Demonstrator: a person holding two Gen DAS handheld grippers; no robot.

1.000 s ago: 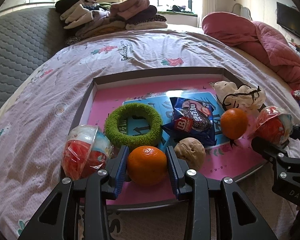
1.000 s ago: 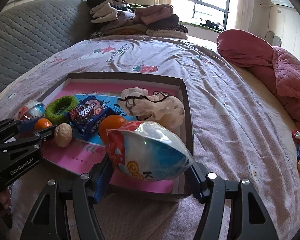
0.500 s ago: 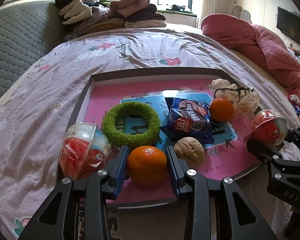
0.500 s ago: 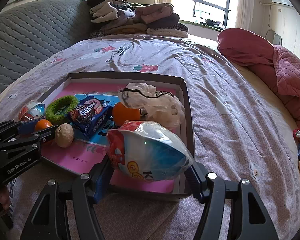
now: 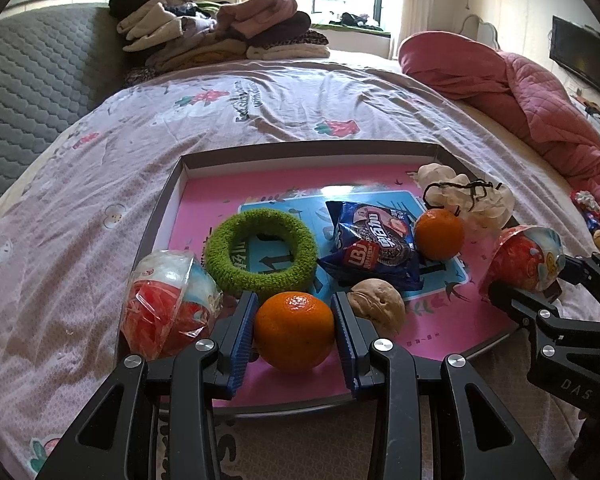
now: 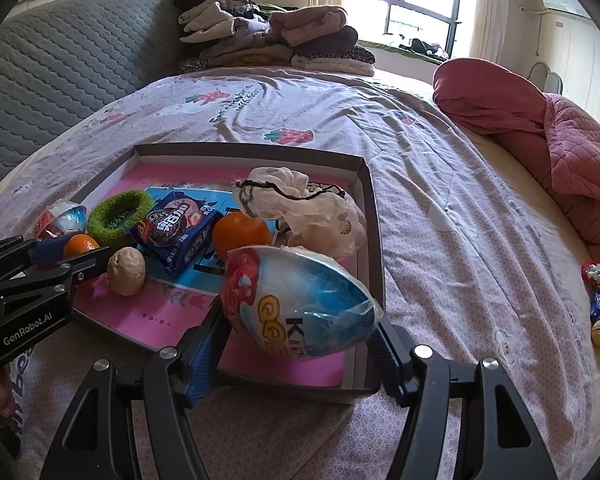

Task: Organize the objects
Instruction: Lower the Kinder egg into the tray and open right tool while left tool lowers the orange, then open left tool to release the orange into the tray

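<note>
We hold our left gripper tilted downward, its jaws pressed on an orange. Our right gripper slants down likewise, its jaws set wide and clamped on a wrapped toy egg.

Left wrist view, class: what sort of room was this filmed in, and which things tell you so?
Most likely a bedroom in a home. The flat pink-lined cardboard tray rests on a wide bed with a floral lilac sheet, a crumpled pink quilted blanket lies at one side, and folded clothes are stacked by the window.
</note>
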